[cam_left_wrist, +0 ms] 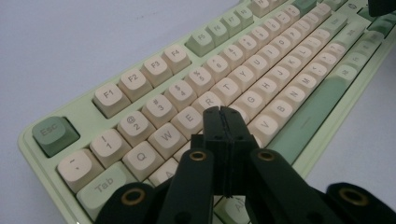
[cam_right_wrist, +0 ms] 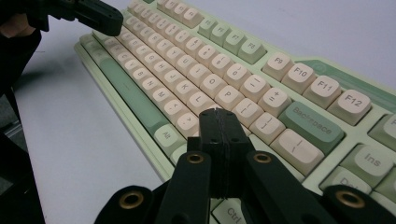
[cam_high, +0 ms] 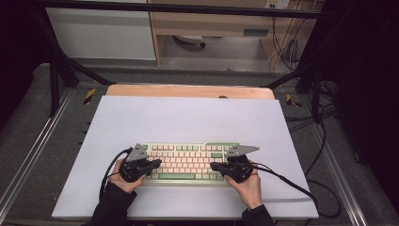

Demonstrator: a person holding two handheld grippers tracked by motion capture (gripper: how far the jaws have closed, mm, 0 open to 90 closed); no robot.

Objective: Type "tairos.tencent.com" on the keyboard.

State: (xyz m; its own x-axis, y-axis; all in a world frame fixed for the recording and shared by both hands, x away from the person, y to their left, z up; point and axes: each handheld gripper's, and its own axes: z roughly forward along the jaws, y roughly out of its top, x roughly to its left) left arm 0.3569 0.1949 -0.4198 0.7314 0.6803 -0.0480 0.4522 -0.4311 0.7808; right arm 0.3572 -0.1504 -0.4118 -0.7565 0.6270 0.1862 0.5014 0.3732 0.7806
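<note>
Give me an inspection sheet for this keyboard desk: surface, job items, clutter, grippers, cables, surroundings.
Surface: white board over a wooden table.
Job's things: green and cream keyboard, lying flat near the front edge.
Clutter: nothing seen.
Grippers: left hand-held gripper shut, tips over the left letter keys; right hand-held gripper shut, tips over the right-hand keys.
Cables: black cable trails from each gripper across the board.
Surroundings: black frame bars, cabinets behind.

A pale-green plastic keyboard with cream keycaps (cam_high: 188, 162) lies on the white tabletop sheet (cam_high: 188, 117), spanning between the left gripper (cam_high: 157, 163) and the right gripper (cam_high: 212, 166).
</note>
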